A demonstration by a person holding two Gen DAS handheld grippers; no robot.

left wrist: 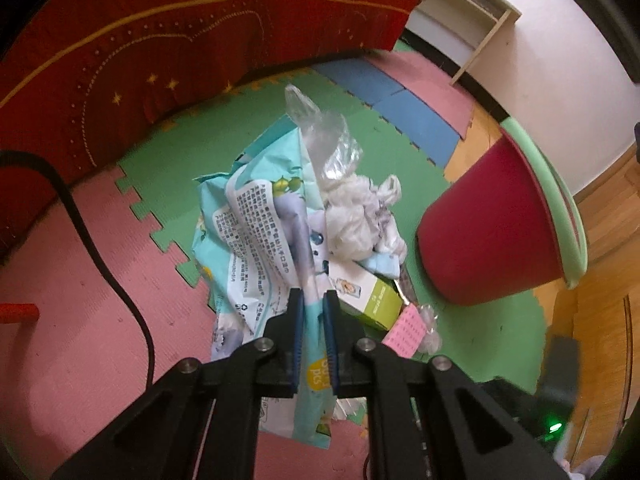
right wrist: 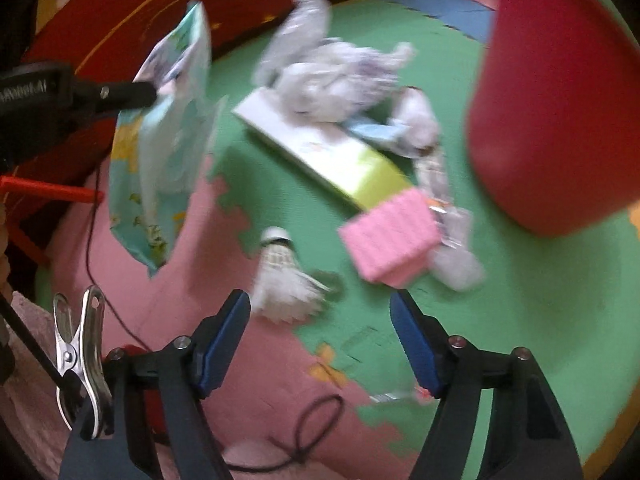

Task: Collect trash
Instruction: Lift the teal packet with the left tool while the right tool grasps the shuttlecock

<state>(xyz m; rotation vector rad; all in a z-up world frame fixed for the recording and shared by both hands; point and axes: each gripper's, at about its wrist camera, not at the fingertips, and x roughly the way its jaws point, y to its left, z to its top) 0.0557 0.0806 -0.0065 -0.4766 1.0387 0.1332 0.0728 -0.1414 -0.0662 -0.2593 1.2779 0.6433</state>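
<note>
**Left jaws pinching the wipes packet, right jaws spread over the litter**

While your left gripper [left wrist: 313, 308] has its jaws closed narrowly on the teal wipes packet [left wrist: 256, 232], that packet hangs lifted above the foam floor mat [left wrist: 168, 160], as the right wrist view shows. Your right gripper [right wrist: 320, 316] holds its jaws wide apart with nothing between them. Just ahead of it, a white shuttlecock [right wrist: 282, 280] lies on the mat where a pink tile meets a green one. Beyond that, a pink card [right wrist: 390, 236] rests against one end of a white and lime-green box [right wrist: 324, 156]. On the far end of the box sits a crumpled white tissue wad [right wrist: 332, 80], touching clear plastic wrap [left wrist: 320, 128]. To the right of the pile, near it but apart, stands a red bin [left wrist: 492, 232] with a pale green rim. A black cable [left wrist: 100, 256] trails across the pink tiles at left. Farthest back, a red cloth [left wrist: 180, 40] hangs down to the mat.
</note>
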